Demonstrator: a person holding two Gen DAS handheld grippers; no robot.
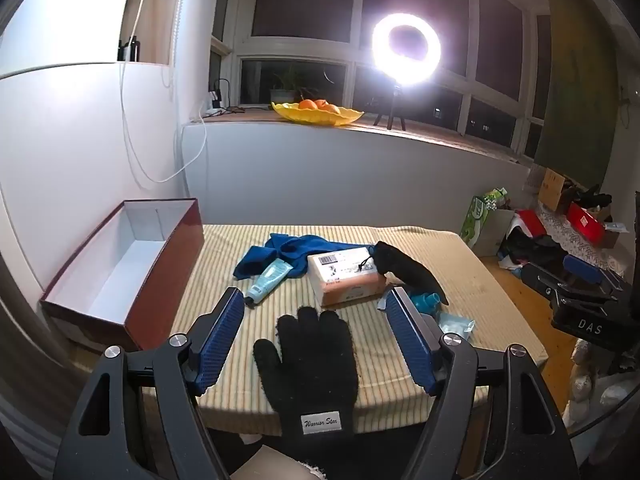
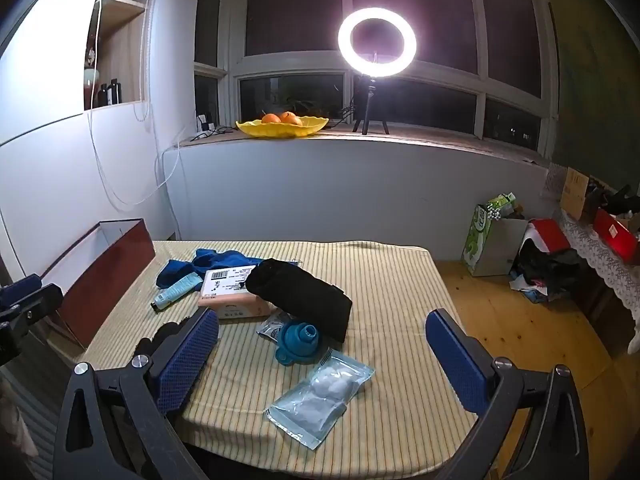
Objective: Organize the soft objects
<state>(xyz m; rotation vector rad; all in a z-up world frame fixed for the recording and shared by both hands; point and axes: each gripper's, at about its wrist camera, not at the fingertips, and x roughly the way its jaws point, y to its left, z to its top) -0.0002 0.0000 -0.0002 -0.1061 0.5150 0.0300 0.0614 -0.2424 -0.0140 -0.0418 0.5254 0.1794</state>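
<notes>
Far left, at about 9 o'clock on the table (image 1: 480, 264): a dark red box (image 1: 120, 264), lid off, white inside, long side running away from the cameras along the table's left edge. Left gripper (image 1: 316, 312) hangs over the near edge, jaws wide apart, nothing between the pads. A black glove (image 1: 308, 360) lies flat directly below it, between the two blue fingers but touching neither; cuff at 6 o'clock hanging over the table edge, fingertips toward 12, white label near the cuff. Beyond the glove, at 11 o'clock from the left gripper, a pale blue tube (image 1: 268, 280) lies with its cap toward the near side, resting partly on a crumpled blue cloth (image 1: 288, 248). At 12 to 1 o'clock a pink carton (image 1: 346, 276) with a barcode label touches the cloth's right edge; a black pouch (image 2: 304, 296) leans across the carton's right end. Right gripper (image 2: 320, 332) also stands open, jaws spread wide, empty. In its view a teal funnel (image 2: 300, 340) sits at 12 o'clock just in front of the pouch, on a small foil packet (image 2: 270, 326). A clear bag of cotton balls (image 2: 320, 394) lies at 6 o'clock from the funnel, nearest the right gripper, between its fingers and touching neither. Glove shows only as a dark shape at 9 o'clock behind the right gripper's left finger.
</notes>
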